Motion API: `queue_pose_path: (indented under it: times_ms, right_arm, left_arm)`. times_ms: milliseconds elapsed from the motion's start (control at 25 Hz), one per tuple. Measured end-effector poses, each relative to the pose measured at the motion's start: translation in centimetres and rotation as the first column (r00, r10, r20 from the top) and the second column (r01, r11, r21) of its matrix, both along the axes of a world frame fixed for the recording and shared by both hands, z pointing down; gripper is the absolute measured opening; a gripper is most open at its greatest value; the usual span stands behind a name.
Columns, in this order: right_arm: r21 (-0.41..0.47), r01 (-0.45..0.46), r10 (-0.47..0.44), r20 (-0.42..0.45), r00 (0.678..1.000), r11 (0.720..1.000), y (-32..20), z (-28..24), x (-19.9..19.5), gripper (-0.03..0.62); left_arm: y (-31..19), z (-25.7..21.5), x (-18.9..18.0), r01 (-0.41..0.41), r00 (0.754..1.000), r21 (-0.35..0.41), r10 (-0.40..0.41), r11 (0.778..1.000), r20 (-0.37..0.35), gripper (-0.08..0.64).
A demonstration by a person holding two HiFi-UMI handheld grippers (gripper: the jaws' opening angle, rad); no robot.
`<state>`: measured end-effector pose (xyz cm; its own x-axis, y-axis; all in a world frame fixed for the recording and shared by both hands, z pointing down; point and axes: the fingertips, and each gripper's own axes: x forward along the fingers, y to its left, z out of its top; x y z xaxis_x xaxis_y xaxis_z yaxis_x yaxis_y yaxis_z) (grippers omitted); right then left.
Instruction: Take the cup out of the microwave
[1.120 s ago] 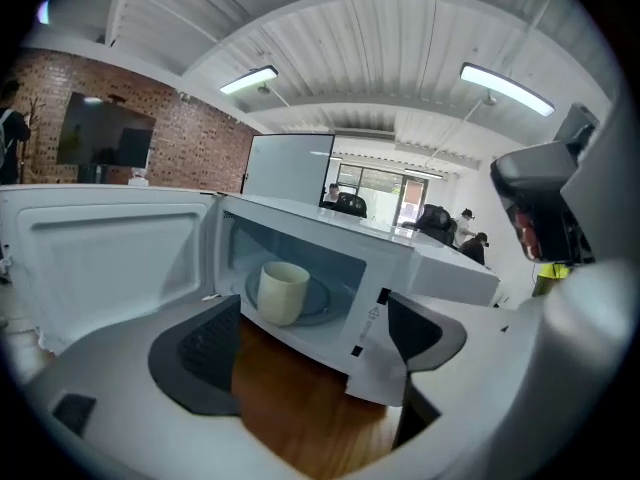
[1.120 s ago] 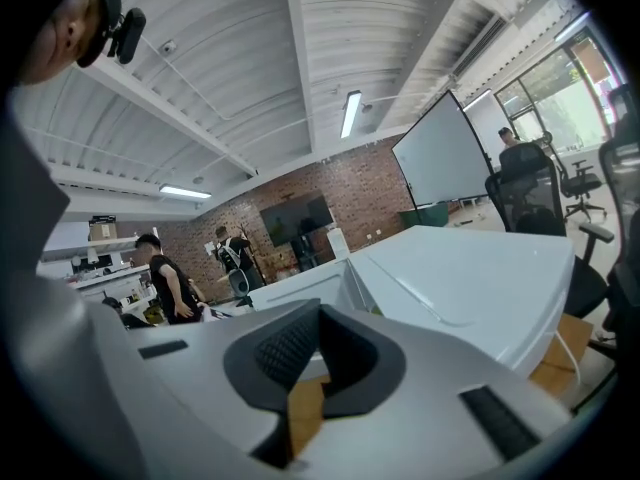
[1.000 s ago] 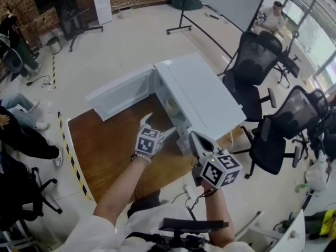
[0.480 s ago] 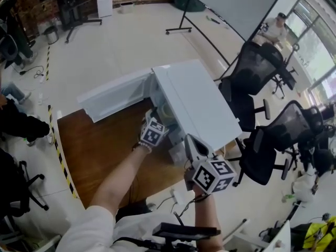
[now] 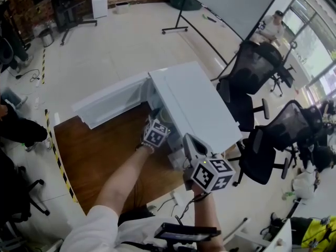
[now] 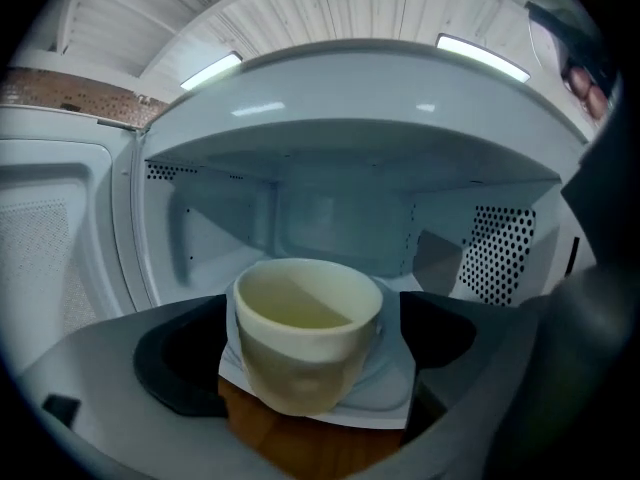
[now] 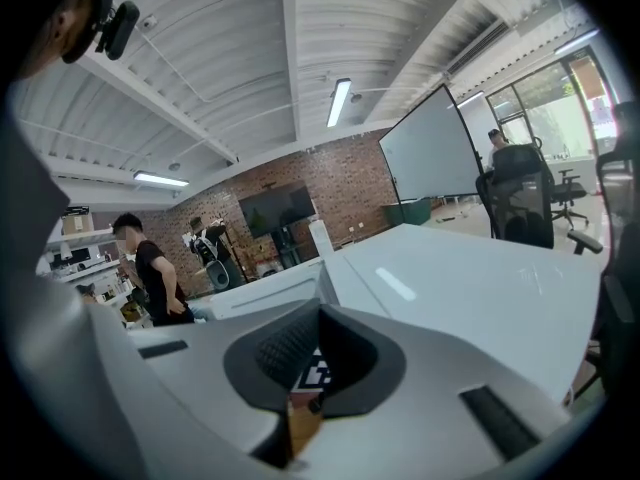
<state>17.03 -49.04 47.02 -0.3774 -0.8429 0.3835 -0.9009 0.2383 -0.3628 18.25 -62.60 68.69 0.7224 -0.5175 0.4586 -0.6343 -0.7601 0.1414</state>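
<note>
While the cream cup (image 6: 308, 343) stands upright on the white floor of the microwave (image 5: 202, 104), close to the front lip, the removal itself has not begun. It sits low centre in the left gripper view, mouth up. No handle shows on the side facing you, and you cannot tell what is in it.

Your left gripper (image 5: 155, 121) is at the cavity mouth with its jaws spread wide, having just been opening. The cup is framed between the two dark pads with a gap on either side, so there is no contact as far as that view shows. It is released, not gripping.

The door (image 5: 107, 103) is swung fully open toward the left of the head view, so that step is done. The microwave sits on a wooden table (image 5: 100, 151).

Your right gripper (image 5: 190, 140) hangs by the microwave's front corner, lower centre of the head view. Its jaws are clenched together with nothing between them.

Left to do, by my reading: ease forward a little, close on the cup wall, lift it over the lip, draw it out and set it on the table.
</note>
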Motion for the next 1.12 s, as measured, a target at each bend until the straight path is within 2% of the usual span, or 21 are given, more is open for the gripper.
queue_pose_path:
  times_ms: [320, 640, 720, 840, 1120]
  right_arm:
    - [-0.006, -0.014, 0.014, 0.027, 1.000, 1.000, -0.6, 0.0, 0.1, 0.006]
    - [0.000, -0.038, 0.038, 0.028, 0.999, 0.999, -0.6, 0.1, 0.6, 0.007]
    - [0.022, -0.031, 0.031, 0.014, 0.999, 0.999, -0.5, -0.6, 0.5, 0.006]
    - [0.049, -0.011, 0.011, 0.003, 1.000, 0.999, -0.5, -1.6, -0.2, 0.008]
    - [0.046, -0.027, 0.023, 0.081, 0.996, 0.999, 0.2, -1.3, 0.4, 0.008]
  left_arm:
    - [-1.1, 0.9, 0.9, -0.009, 1.000, -0.006, 0.009, 1.000, 0.016, 0.526]
    - [-1.6, 1.1, 1.2, -0.013, 1.000, 0.016, 0.013, 1.000, -0.001, 0.524]
    - [-1.6, 0.8, 1.1, -0.013, 1.000, 0.031, 0.013, 0.999, 0.002, 0.459]
    - [-1.7, 0.9, 1.2, -0.018, 1.000, 0.045, 0.017, 0.999, 0.011, 0.456]
    - [-1.3, 0.0, -0.5, 0.050, 0.999, 0.048, -0.049, 0.998, -0.019, 0.457]
